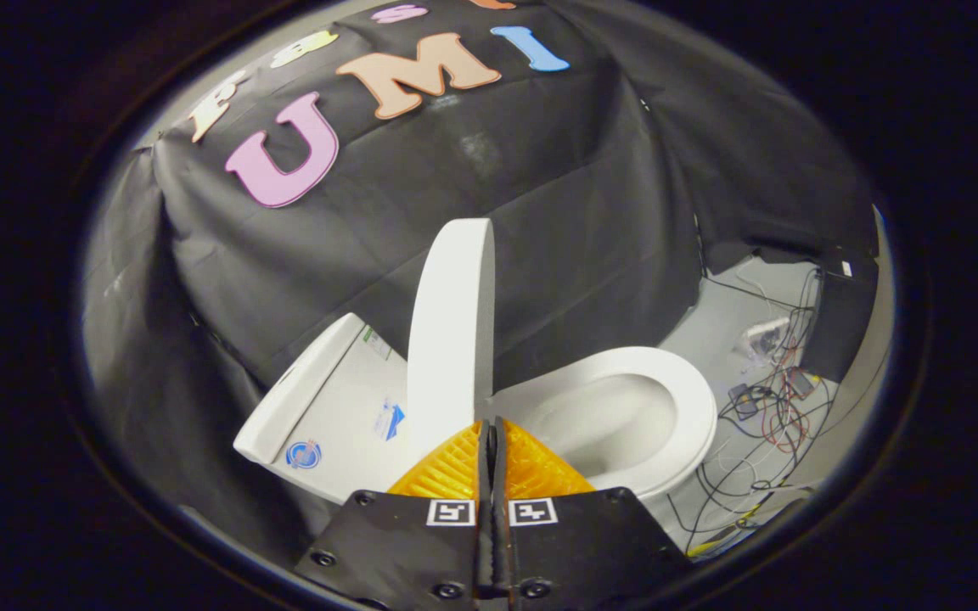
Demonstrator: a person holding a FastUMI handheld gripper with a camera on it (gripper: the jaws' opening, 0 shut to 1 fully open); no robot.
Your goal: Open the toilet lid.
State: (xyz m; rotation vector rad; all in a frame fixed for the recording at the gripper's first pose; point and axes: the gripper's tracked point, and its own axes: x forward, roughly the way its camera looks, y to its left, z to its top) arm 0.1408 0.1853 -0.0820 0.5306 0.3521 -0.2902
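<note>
Just ahead of the gripper (489,424), at twelve o'clock, the white toilet lid (451,331) stands raised on edge, its fingers pressed together on nothing. At two o'clock lies the open seat and bowl (625,416); at ten, the tank (332,399). Loose cables (773,416), possibly chargers, litter the floor (727,318) beyond.

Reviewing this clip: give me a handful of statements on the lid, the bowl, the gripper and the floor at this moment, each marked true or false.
1. The toilet lid stands raised, just beyond the fingers. True.
2. The gripper is spread wide open. False: its fingers are closed together, nothing between them.
3. The toilet seat is down around the open bowl. True.
4. The lid lies flat over the bowl. False: the bowl is uncovered.
5. Loose cables lie on the floor beside the toilet. True.
</note>
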